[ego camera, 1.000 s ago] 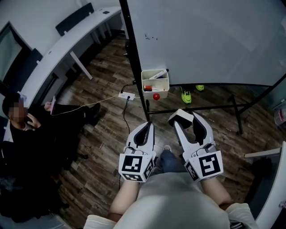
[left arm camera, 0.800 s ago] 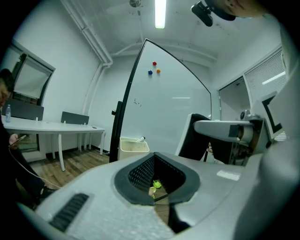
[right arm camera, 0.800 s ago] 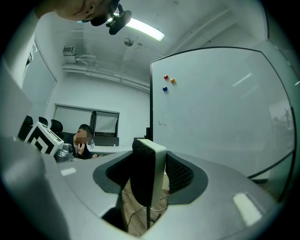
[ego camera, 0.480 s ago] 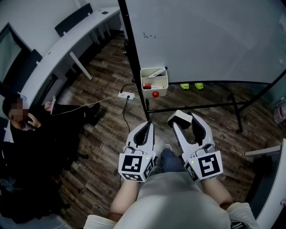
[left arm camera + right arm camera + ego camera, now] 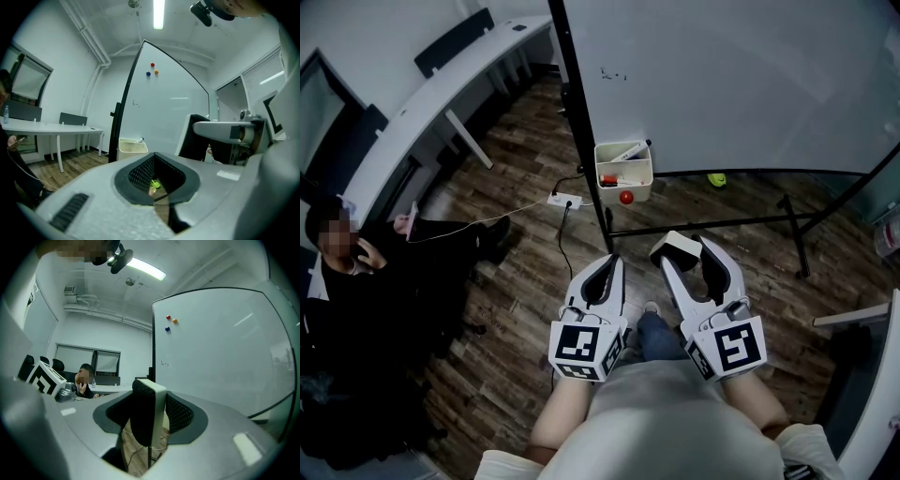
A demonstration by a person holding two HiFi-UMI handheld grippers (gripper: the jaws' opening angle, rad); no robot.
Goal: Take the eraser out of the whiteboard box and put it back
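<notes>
- Wooden floor (image 5: 516, 272) is spread beneath the whiteboard box (image 5: 623, 174).
- Eraser (image 5: 676, 245) is clamped in the right gripper (image 5: 686, 252), outside the box, well apart from it.
- Left gripper (image 5: 607, 269) is held closed, empty, equally apart from the box.

The person wears a pale grey top (image 5: 675, 427) with short, light sleeves (image 5: 508, 463). Blue trousers (image 5: 657, 334) show between the two tools. The left gripper (image 5: 608, 266) and the right gripper (image 5: 692, 249) have the same build: a smooth white-grey plastic shell that becomes narrow toward the fingers (image 5: 589, 286). The inner side of the fingers carries black pads (image 5: 142, 172) with a fine grid pattern. At the back end of each gripper sits a cube (image 5: 581, 349) with black-and-white square markers on its faces. In both gripper views a dark camera (image 5: 206, 11) is seen on the person's head.
</notes>
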